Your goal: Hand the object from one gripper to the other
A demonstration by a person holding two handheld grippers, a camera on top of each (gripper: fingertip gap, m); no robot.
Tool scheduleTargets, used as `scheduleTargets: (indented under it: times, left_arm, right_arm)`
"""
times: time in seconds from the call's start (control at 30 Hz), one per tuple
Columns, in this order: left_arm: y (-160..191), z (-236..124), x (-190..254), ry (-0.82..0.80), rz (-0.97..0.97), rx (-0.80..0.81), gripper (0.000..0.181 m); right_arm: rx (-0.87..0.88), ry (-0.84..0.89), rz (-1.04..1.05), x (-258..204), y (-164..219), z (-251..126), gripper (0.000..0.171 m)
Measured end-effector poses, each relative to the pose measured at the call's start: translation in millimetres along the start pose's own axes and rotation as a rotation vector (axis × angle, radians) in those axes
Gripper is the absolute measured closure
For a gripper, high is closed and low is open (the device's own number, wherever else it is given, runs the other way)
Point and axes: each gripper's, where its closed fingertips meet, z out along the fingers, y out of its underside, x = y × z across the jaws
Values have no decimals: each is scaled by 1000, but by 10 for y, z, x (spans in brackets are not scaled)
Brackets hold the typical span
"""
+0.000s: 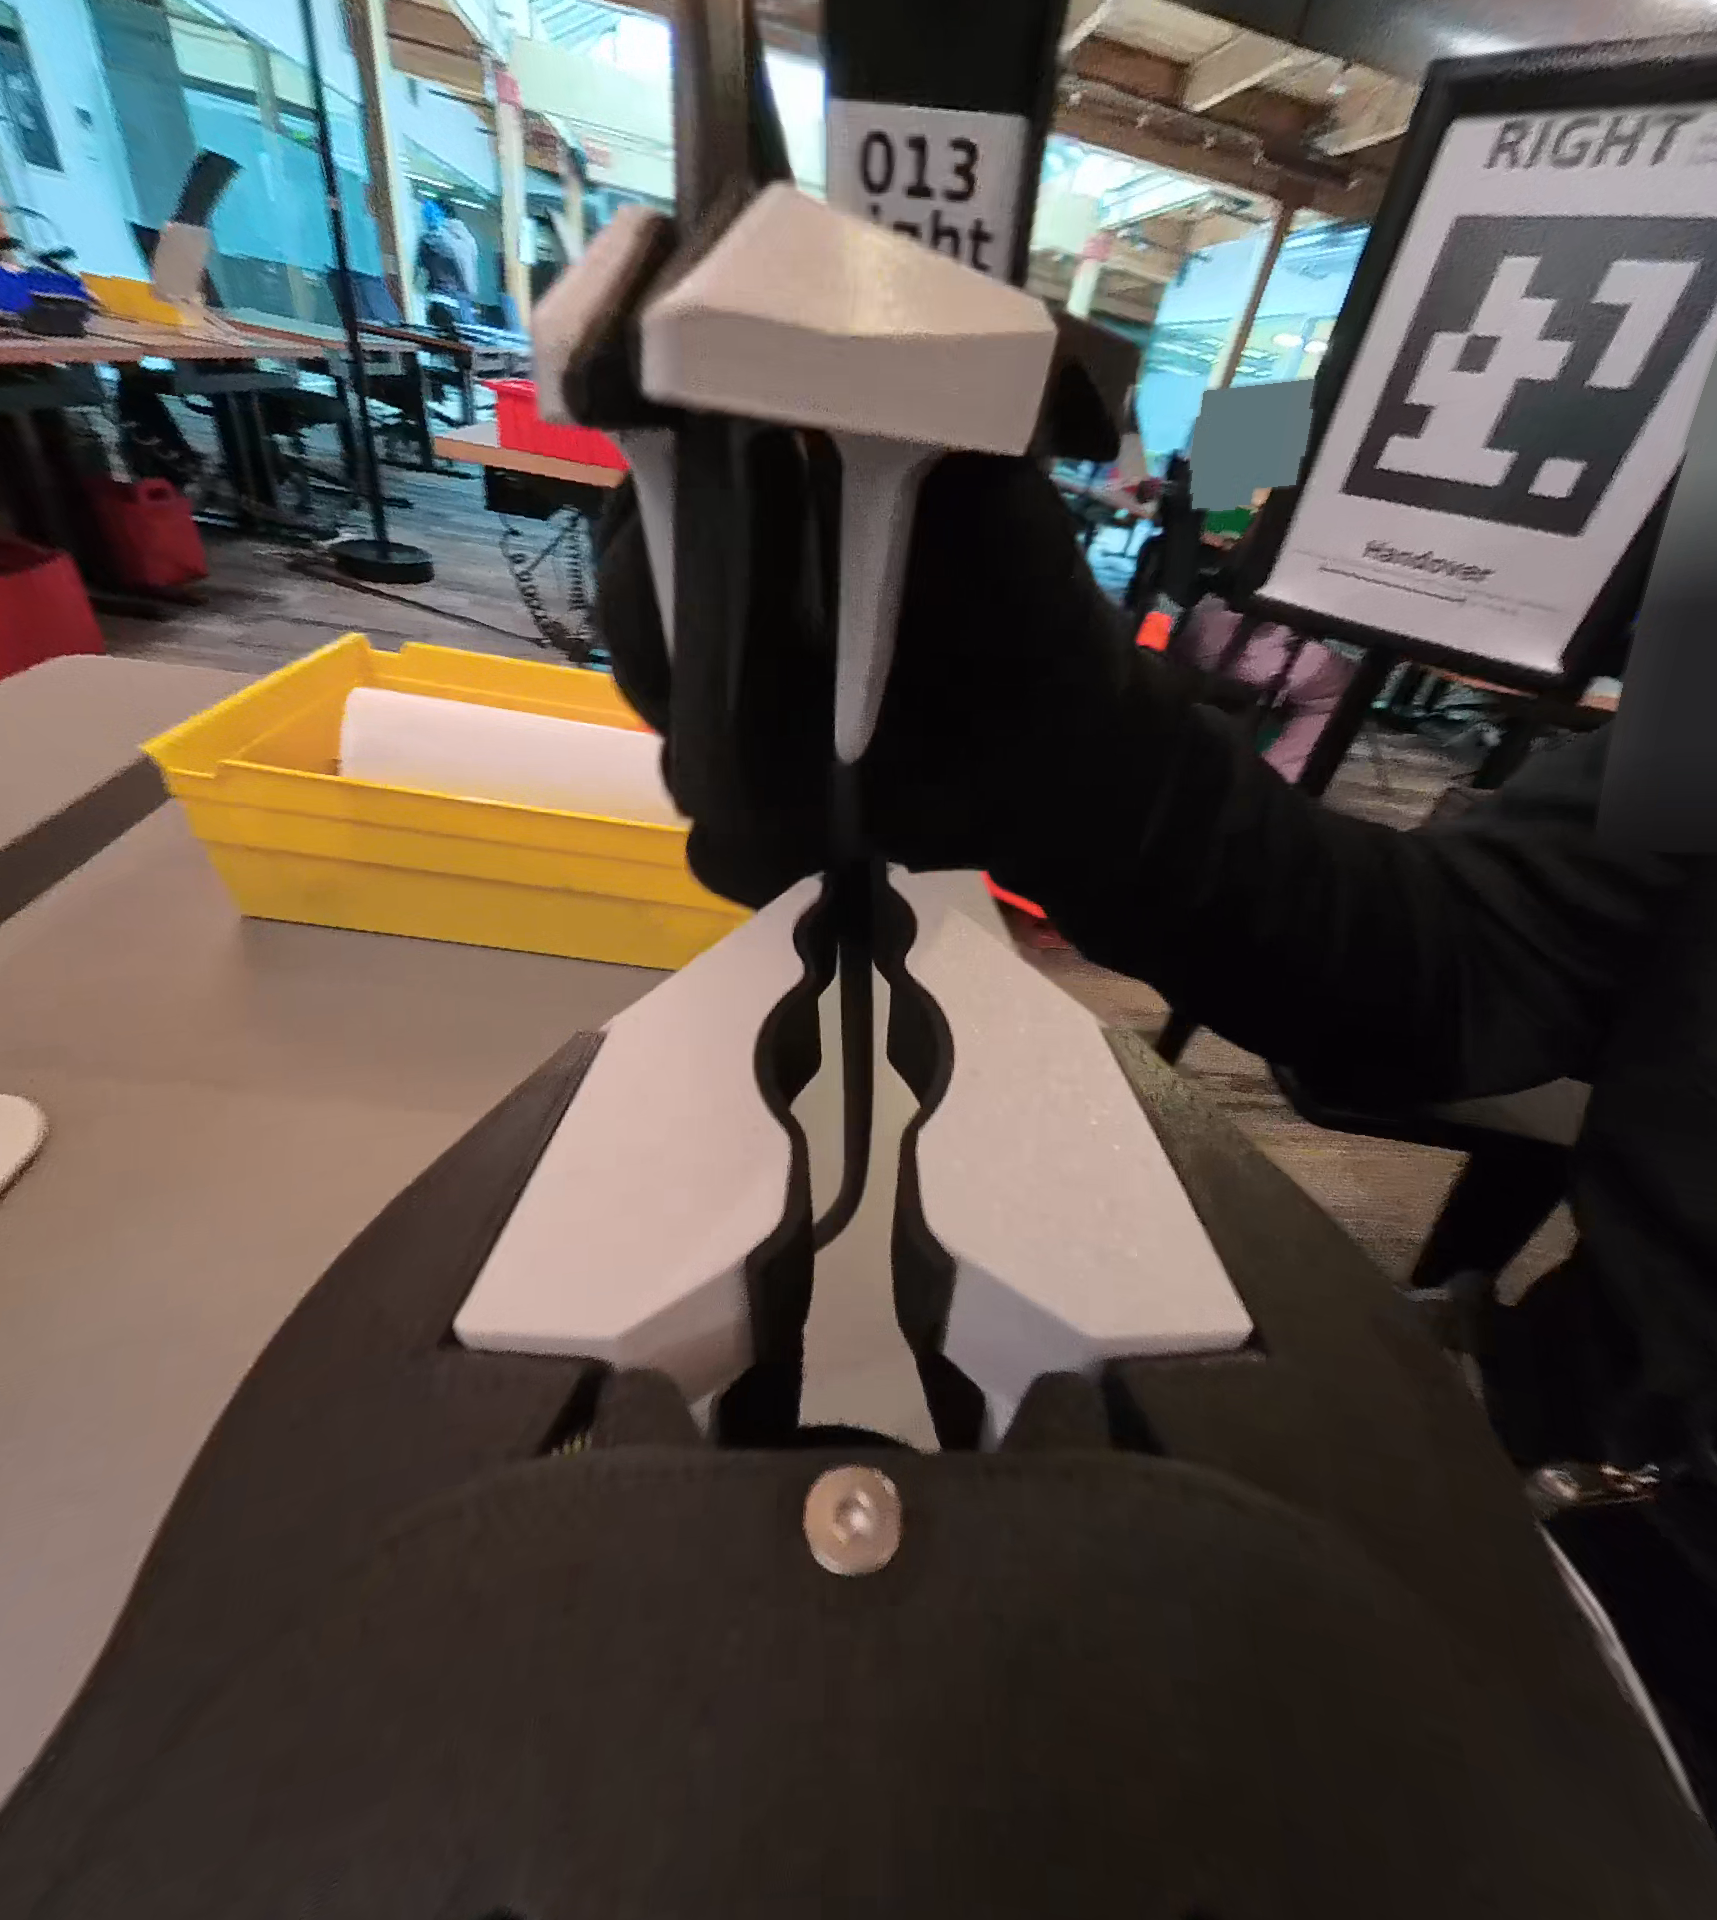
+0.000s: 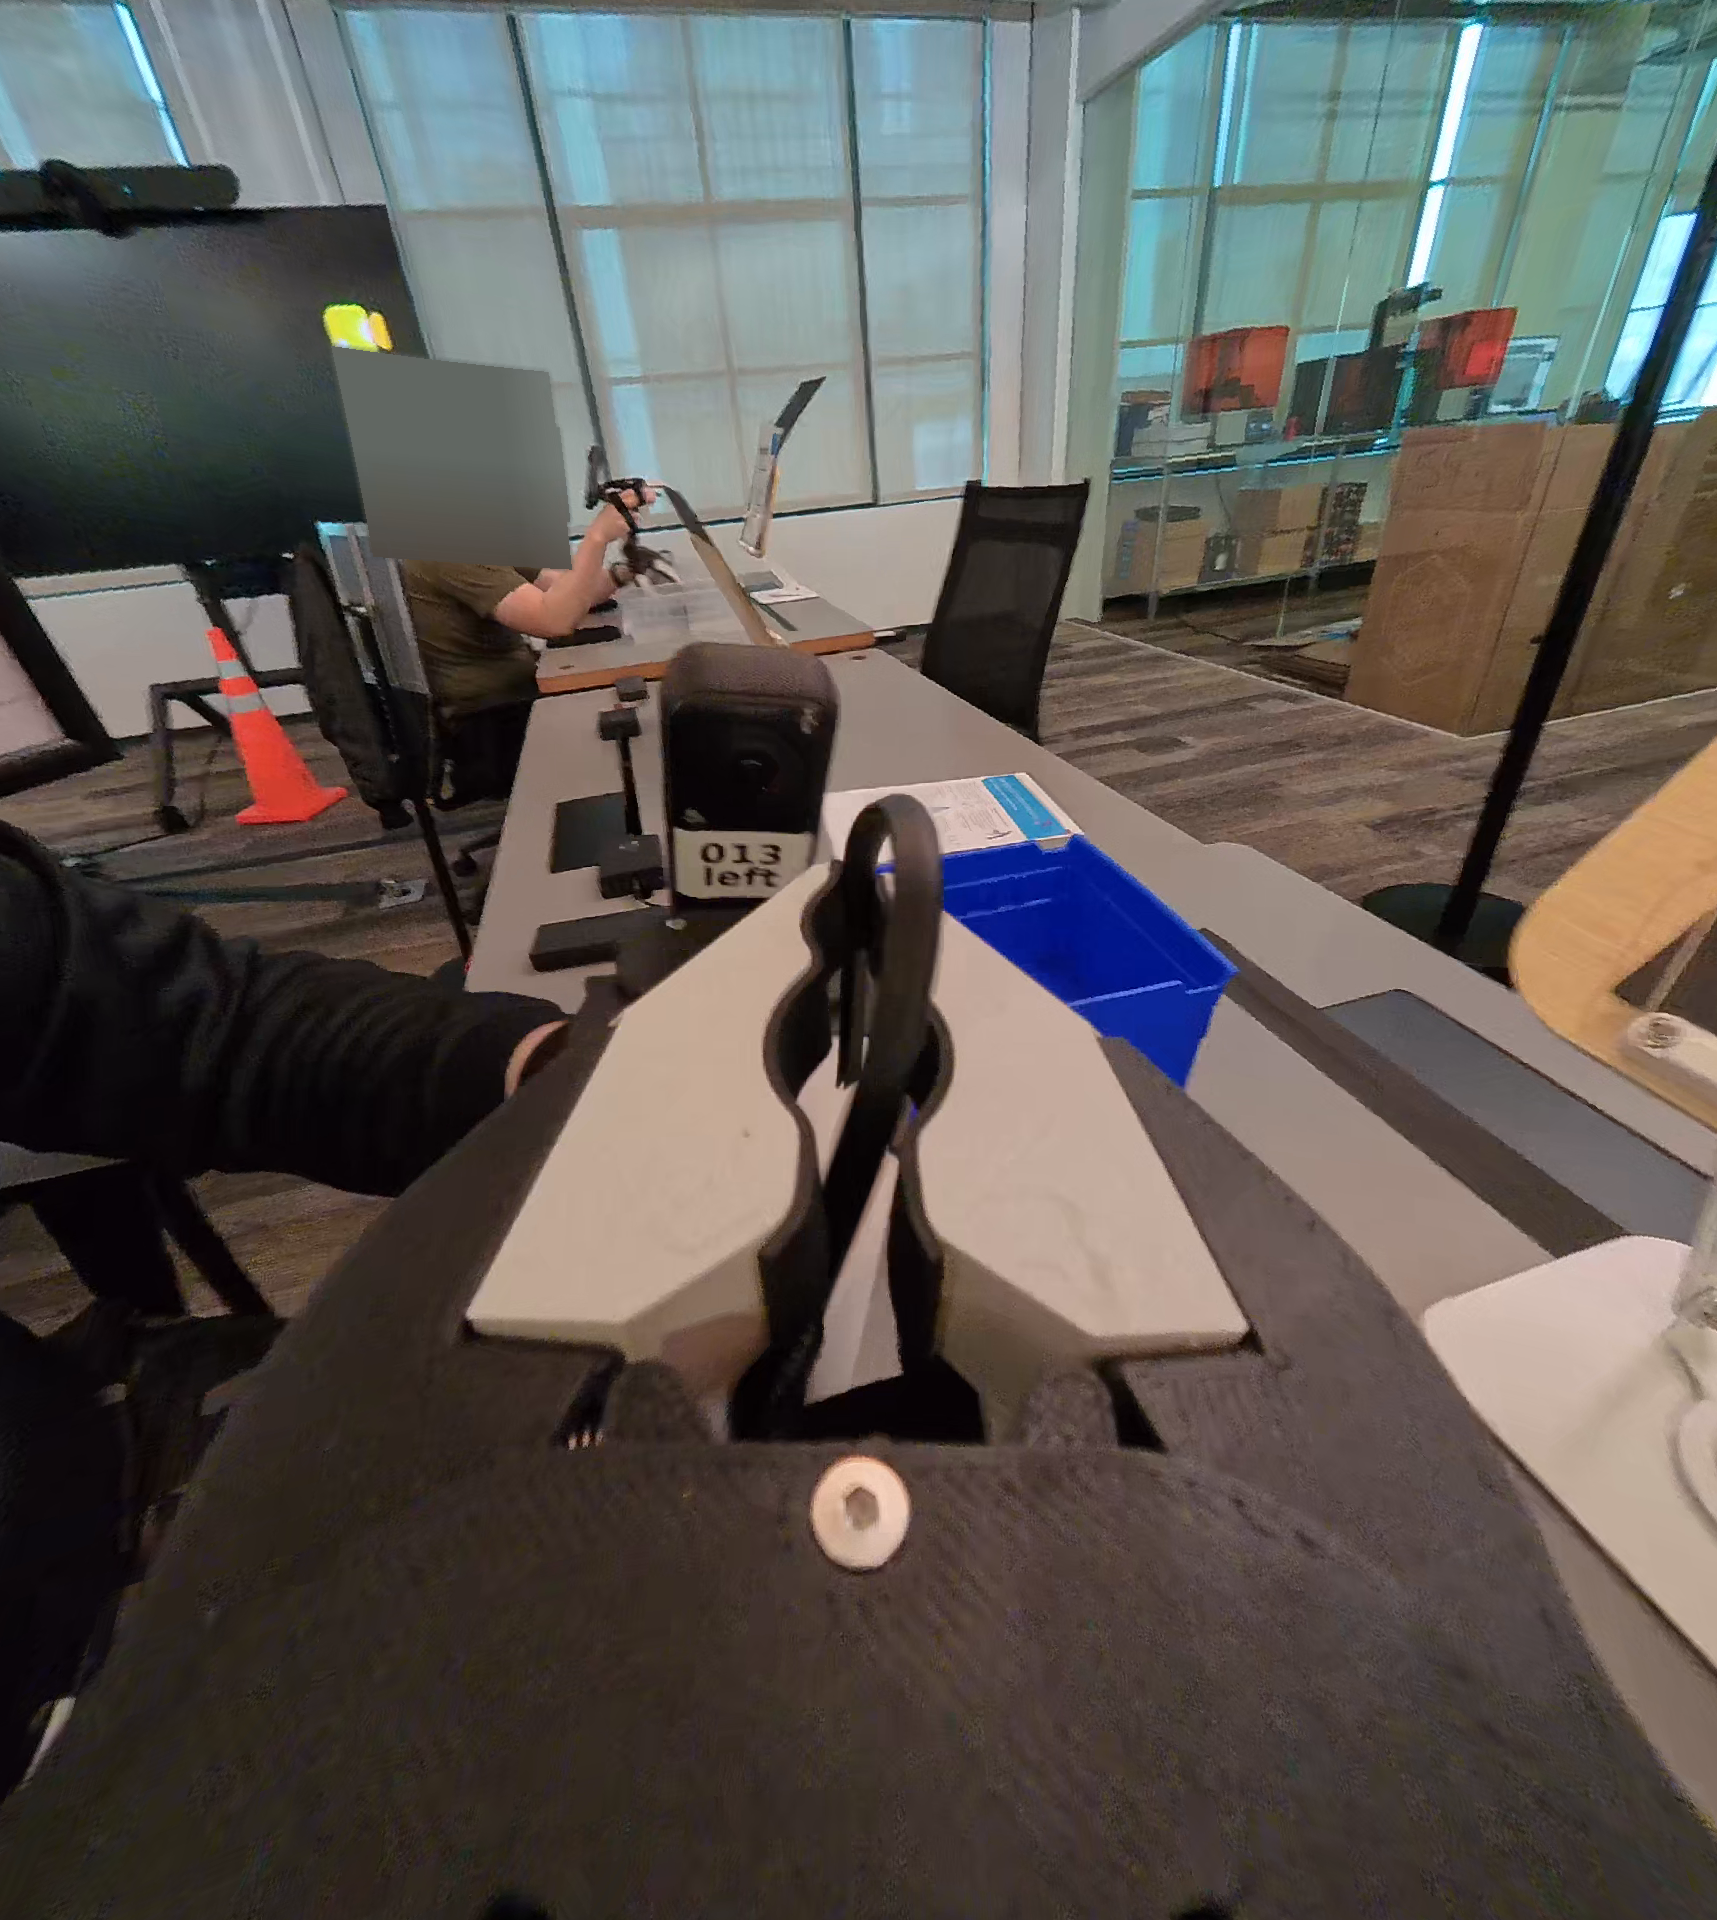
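Left of the strap, in the left wrist view: a yellow bin with a white roll inside. At the centre, the thin black strap itself, lying lengthwise between the fingers of the left gripper, shut almost fully on it. Right of the strap: a black-gloved hand, then a framed sign. Hidden there: the far end of the strap, lost against the glove.

In the right wrist view, left of the strap: a black sleeve. At the centre, the right gripper, closed to a narrow slit around the same strap, with its end bent into a loop just past the tips, shown only here. Right of the strap: a blue bin. Impossible to tell which gripper carried the weight.

Looked light, limp and thin; judged easy to slip sideways. Best pinched on the flat band below the loop, not on the loop itself.
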Motion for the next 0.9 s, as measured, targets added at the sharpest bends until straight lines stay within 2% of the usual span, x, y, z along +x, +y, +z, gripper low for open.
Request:
scheduleTargets:
  times: [0.23, 0.43, 0.6, 0.9]
  left_arm:
    - [-244, -298, -357, -320, 208, 0, 179]
    - [-287, -367, -455, -531, 429, -50, 178]
    - [-320, -397, -476, -617, 527, -58, 178]
    - [-376, -487, -542, -724, 589, -64, 176]
  right_arm:
    - [-42, 98, 24, 196, 36, -100, 171]
    - [-24, 116, 67, 222, 36, -57, 171]
    - [3, 146, 70, 256, 9, -47, 171]
    - [32, 175, 90, 296, 1, -28, 171]
